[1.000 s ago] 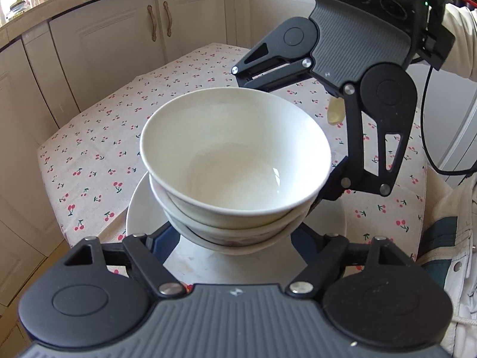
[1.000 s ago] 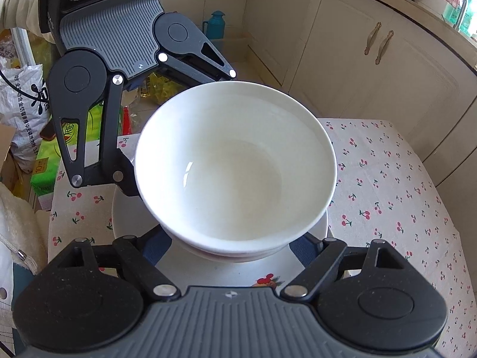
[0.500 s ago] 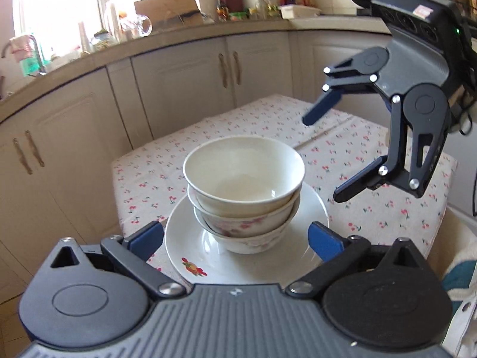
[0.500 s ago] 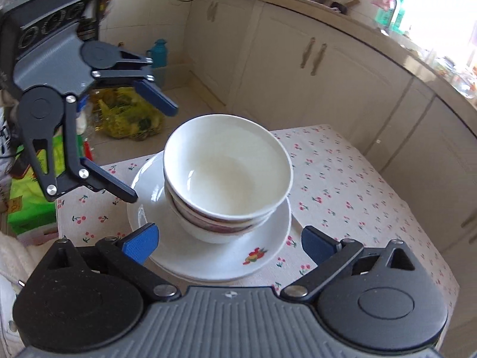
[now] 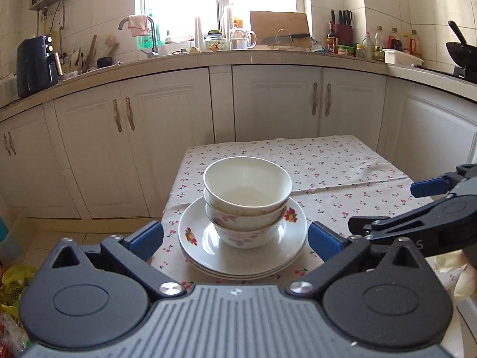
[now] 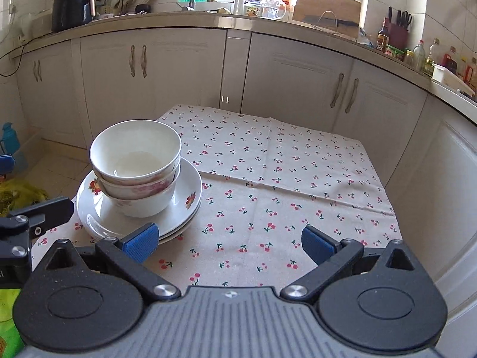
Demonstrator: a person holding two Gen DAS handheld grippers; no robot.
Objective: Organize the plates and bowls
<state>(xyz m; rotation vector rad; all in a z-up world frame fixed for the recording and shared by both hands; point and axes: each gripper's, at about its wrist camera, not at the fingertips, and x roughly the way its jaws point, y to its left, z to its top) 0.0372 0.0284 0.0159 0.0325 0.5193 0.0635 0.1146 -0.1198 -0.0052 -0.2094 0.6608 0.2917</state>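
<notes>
Left gripper: jaws spread wide, having just been opening, nothing between the blue pads, no contact with the crockery. It sits back from the near-left part of the surface, which is covered in a cherry-print cloth. Stack of bowls: three nested, plain white on top, two with pink flowers under it, upright on the stacked plates with fruit prints on the rim. The plates lie at the left edge of the surface, toward the near-left corner. Right gripper: jaws also spread wide after just opening, empty, over bare cloth near the front edge; its left pad sits just in front of the plate rim, contact unclear. Remaining cloth to the right bare.
</notes>
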